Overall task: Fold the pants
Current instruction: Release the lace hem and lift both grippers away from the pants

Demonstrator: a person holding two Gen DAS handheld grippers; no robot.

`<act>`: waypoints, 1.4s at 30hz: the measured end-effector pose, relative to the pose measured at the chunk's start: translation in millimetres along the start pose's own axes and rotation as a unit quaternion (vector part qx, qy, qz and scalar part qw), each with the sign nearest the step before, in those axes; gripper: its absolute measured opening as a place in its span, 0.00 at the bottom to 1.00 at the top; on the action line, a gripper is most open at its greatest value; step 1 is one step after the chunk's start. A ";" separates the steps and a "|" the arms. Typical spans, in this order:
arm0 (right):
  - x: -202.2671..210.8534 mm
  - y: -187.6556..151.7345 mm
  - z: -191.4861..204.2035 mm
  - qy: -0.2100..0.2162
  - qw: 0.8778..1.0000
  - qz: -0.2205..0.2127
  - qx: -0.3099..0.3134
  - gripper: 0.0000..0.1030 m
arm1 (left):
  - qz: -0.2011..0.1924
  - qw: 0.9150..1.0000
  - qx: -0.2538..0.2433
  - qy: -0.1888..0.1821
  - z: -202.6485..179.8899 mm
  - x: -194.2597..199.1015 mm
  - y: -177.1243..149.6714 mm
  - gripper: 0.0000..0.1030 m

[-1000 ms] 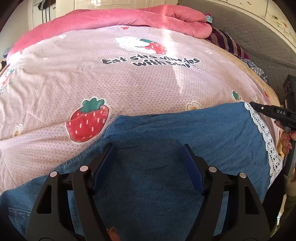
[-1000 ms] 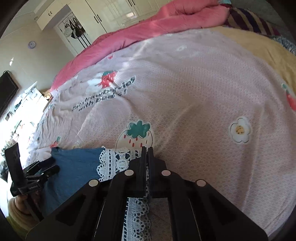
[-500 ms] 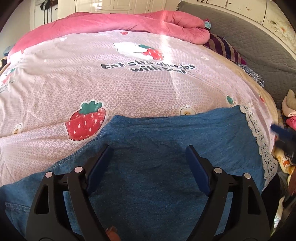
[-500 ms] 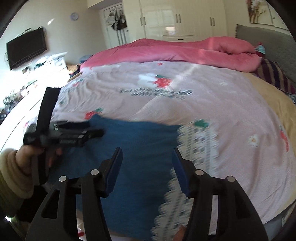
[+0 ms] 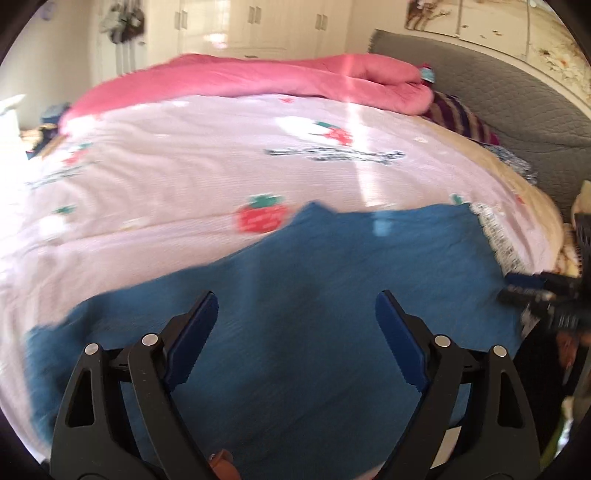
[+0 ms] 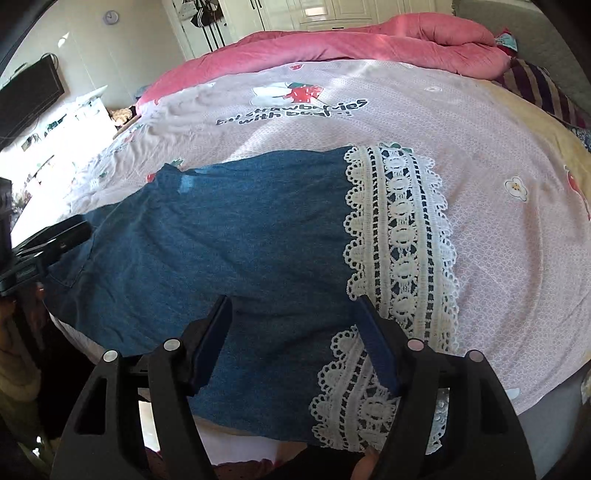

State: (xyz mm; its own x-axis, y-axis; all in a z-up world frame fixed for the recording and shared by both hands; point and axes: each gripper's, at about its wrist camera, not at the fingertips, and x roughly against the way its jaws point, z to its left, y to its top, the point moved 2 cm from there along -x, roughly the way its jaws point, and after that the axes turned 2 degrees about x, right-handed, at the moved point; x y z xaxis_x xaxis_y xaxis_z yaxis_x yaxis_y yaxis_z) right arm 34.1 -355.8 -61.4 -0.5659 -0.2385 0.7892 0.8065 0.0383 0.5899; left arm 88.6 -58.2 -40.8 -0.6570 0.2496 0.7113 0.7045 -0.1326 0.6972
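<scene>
Blue denim fills the near half of both my views: the pants (image 6: 229, 236) lie spread flat on the bed, along its near edge, on top of a pale pink sheet (image 6: 498, 236) printed with strawberries and dark lettering. A broad band of white lace (image 6: 402, 236) trims the leg ends on my right side, and a second strip of the same lace shows lower down, at the edge of the bed. In the left wrist view the picture is smeared, but I can make out the pants (image 5: 332, 295) running from lower left to the lace (image 5: 498, 236) at far right.

My left gripper (image 5: 295, 299) hangs above the denim with its fingers spread wide and nothing between them; whether the tips touch the cloth I cannot tell. My right gripper (image 6: 295, 302) also stands wide open, empty, poised over the cloth just beside the lace band, the right finger (image 6: 376, 347) over the lace strip near the bed edge.

From the right wrist I see the left gripper (image 6: 55, 240) at the far left edge, beside the waist end of the pants. From the left wrist the right gripper (image 5: 543, 295) appears as a dark blur at the far right, near the lace.

A rolled pink quilt (image 6: 369, 40) lies across the far side of the bed, with a striped pillow (image 6: 535, 88) beside it and white wardrobes (image 5: 258, 22) behind.
</scene>
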 end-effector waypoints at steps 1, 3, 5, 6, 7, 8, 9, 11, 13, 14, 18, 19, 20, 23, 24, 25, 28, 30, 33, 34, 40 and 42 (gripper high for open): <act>-1.7 0.1 2.0 -0.004 1.000 0.001 0.004 0.66 | -0.002 1.000 0.003 0.014 8.3 7.6 -5.0 0.79; -3.8 0.5 4.6 -0.007 1.000 0.002 0.006 0.70 | -0.002 0.999 0.010 0.045 26.5 22.5 -14.4 0.80; -5.3 1.6 7.1 -0.010 1.000 0.003 0.006 0.72 | 0.005 0.998 0.023 0.065 42.6 35.2 -23.9 0.80; -5.5 2.7 8.4 -0.011 1.000 0.004 0.006 0.73 | 0.006 0.997 0.028 0.066 48.8 40.3 -27.3 0.80; -6.3 3.2 9.9 -0.013 1.000 0.005 0.007 0.74 | 0.008 0.997 0.034 0.071 54.7 45.6 -30.5 0.80; -6.4 3.4 9.7 -0.015 1.000 0.006 0.006 0.75 | 0.008 0.996 0.036 0.077 57.9 48.9 -32.6 0.81; -7.1 4.4 10.5 -0.017 1.000 0.007 0.004 0.75 | 0.008 0.996 0.037 0.081 62.3 52.0 -34.9 0.81; -9.3 5.6 10.9 -0.018 1.000 0.008 0.000 0.75 | 0.017 0.995 0.040 0.089 67.6 51.2 -38.7 0.81; -8.0 3.7 9.0 -0.025 1.000 0.011 0.000 0.75 | 0.027 0.995 0.045 0.089 72.0 49.3 -43.1 0.81; -7.3 2.8 7.2 -0.029 1.000 0.011 0.000 0.75 | 0.032 0.994 0.046 0.091 73.9 47.1 -45.3 0.81; -3.8 -2.3 -7.5 -0.024 0.999 0.005 -0.020 0.75 | 0.047 0.993 0.051 0.096 81.4 35.5 -53.2 0.81; -2.8 -2.7 -9.2 -0.020 0.999 0.003 -0.027 0.75 | 0.049 0.993 0.052 0.096 83.9 32.9 -54.7 0.81; -2.7 -2.4 -10.2 -0.020 0.999 0.005 -0.028 0.75 | 0.050 0.993 0.052 0.097 85.4 31.4 -56.5 0.81; -1.2 -2.2 -8.8 -0.023 0.999 0.006 -0.026 0.75 | 0.050 0.992 0.044 0.103 83.6 29.3 -57.4 0.82; 1.5 -2.4 -8.8 -0.018 0.999 0.004 -0.031 0.75 | 0.049 0.992 0.045 0.103 83.2 29.4 -57.2 0.82; 4.6 -2.8 -9.2 -0.012 0.999 0.002 -0.036 0.77 | 0.048 0.993 0.046 0.102 82.8 30.5 -56.8 0.82; 19.0 -4.6 -11.8 0.008 0.998 -0.009 -0.059 0.80 | 0.046 0.993 0.045 0.098 79.4 36.9 -54.5 0.82; 27.7 -5.3 -13.6 0.005 0.998 -0.017 -0.063 0.81 | 0.043 0.994 0.047 0.094 77.6 41.9 -51.6 0.83; 38.5 -6.4 -17.0 0.007 0.997 -0.027 -0.069 0.82 | 0.034 0.994 0.046 0.091 70.5 51.3 -47.1 0.87; 41.5 -6.7 -18.0 0.006 0.997 -0.029 -0.071 0.83 | 0.030 0.995 0.044 0.089 67.3 54.7 -45.1 0.87; 62.2 -13.2 -27.0 0.002 0.996 -0.048 -0.079 0.85 | 0.004 0.997 0.032 0.074 47.3 74.2 -30.4 0.89; 66.7 -14.5 -29.5 0.002 0.995 -0.052 -0.082 0.87 | -0.003 0.997 0.028 0.069 39.9 78.6 -25.5 0.90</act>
State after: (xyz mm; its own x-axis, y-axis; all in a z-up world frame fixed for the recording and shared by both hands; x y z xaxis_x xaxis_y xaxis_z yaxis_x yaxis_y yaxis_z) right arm -10.2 -400.9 -22.3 -0.6474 -0.2361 0.7247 0.7609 -0.1450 0.6325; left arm 29.7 3.1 -6.2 -0.6886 0.1157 0.7159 0.7122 -0.0778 0.6976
